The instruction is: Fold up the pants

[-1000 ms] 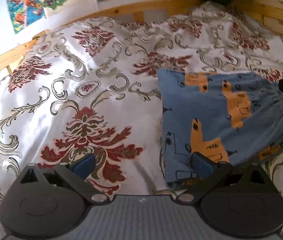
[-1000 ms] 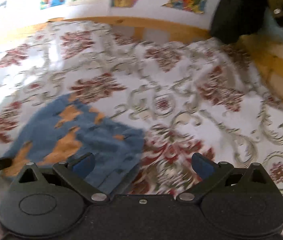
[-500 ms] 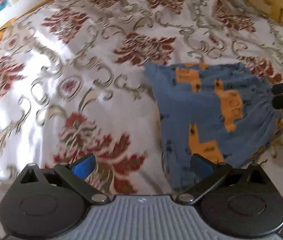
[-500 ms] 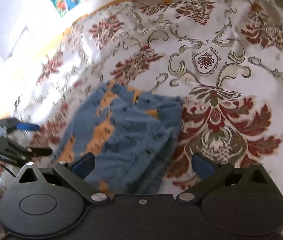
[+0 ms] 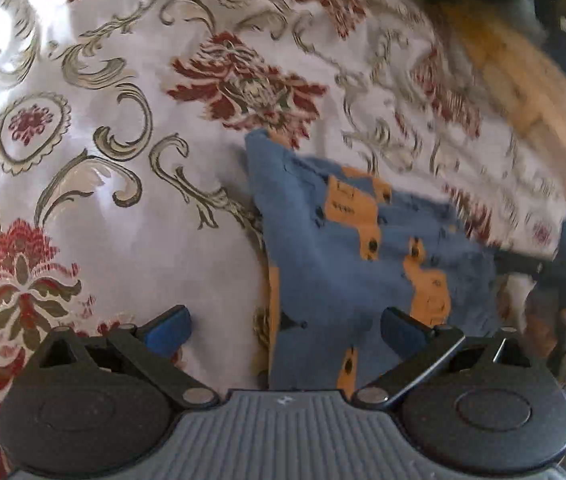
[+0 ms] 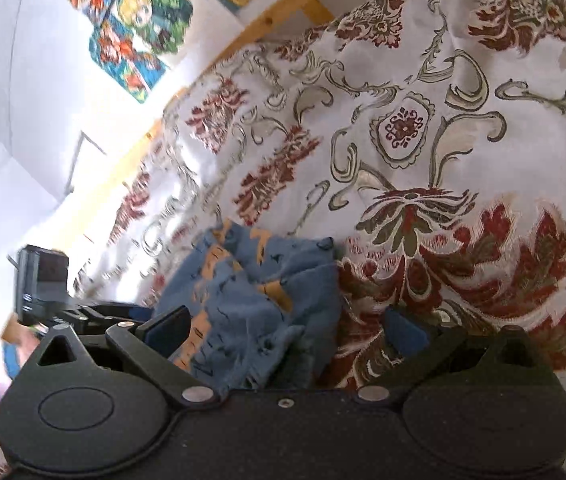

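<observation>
Left wrist view: the white satin bedspread with dark red flowers and grey-gold scrolls [image 5: 95,208] fills most of the frame, and on it lies the folded pair of blue pants printed with orange vehicles [image 5: 355,264], a compact bundle reaching down to the camera body. The left gripper [image 5: 285,326] is spread wide with nothing between its blue-tipped fingers [image 5: 169,328]; the right-hand tip sits over the lower part of the pants, the left-hand tip over bare bedspread. Whether either tip touches the cloth cannot be told. At the right edge the right gripper [image 5: 539,268] shows as a dark, blurred shape beside the pants. A light wooden bed frame [image 5: 523,92] curves along the upper right.

In the right wrist view the bedspread [image 6: 423,128] again dominates, with the pants [image 6: 259,292] bunched just ahead of the right gripper [image 6: 287,330], whose fingers stand far apart and hold nothing, the cloth lying in the gap between them. The left gripper [image 6: 83,312] appears at the left beside the pants. Beyond the bed stand the wooden rail [image 6: 283,12] and a white wall [image 6: 23,100] carrying colourful cartoon pictures [image 6: 135,28].
</observation>
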The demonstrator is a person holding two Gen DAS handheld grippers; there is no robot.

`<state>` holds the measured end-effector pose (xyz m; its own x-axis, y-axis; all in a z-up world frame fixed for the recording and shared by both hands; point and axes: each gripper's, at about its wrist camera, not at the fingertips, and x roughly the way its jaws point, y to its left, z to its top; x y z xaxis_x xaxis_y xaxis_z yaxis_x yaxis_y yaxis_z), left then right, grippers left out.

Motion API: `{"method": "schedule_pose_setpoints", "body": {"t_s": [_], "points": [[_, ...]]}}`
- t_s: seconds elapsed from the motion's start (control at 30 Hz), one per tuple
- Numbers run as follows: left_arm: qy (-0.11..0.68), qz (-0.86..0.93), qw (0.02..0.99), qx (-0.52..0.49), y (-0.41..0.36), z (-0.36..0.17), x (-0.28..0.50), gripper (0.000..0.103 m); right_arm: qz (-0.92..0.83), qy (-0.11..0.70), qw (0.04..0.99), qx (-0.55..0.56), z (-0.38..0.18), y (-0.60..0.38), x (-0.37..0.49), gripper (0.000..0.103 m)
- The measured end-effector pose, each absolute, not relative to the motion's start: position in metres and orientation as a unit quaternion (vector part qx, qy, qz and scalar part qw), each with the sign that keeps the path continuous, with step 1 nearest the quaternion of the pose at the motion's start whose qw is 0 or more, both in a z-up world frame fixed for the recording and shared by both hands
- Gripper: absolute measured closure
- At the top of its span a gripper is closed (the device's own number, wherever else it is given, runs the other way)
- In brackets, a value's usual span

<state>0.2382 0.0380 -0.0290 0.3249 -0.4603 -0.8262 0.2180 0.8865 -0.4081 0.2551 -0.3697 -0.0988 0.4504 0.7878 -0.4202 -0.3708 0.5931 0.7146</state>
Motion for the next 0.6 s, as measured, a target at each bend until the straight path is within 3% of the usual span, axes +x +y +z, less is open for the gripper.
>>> {"method": "schedule_pose_setpoints", "body": {"t_s": [0.27, 0.37, 0.5, 0.53, 0.6], "points": [[0.525, -0.228, 0.803, -0.165, 0.049, -0.027, 0.226, 0.008, 0.37, 0.396, 0.785, 0.299, -0.104, -0.361, 0.251, 0.019], [0.525, -0.239, 0.798, -0.173, 0.049, -0.027, 0.224, 0.015, 0.357, 0.399, 0.773, 0.34, -0.109, -0.369, 0.253, 0.032], [0.533, -0.239, 0.791, -0.184, 0.051, -0.03, 0.224, 0.038, 0.333, 0.408, 0.771, 0.357, -0.114, -0.376, 0.254, 0.057], [0.537, -0.242, 0.786, -0.189, 0.052, -0.03, 0.224, 0.049, 0.33, 0.41, 0.772, 0.356, -0.114, -0.375, 0.254, 0.058], [0.55, -0.239, 0.778, -0.187, 0.051, -0.032, 0.224, 0.057, 0.321, 0.412, 0.778, 0.349, -0.113, -0.373, 0.252, 0.065]]}}
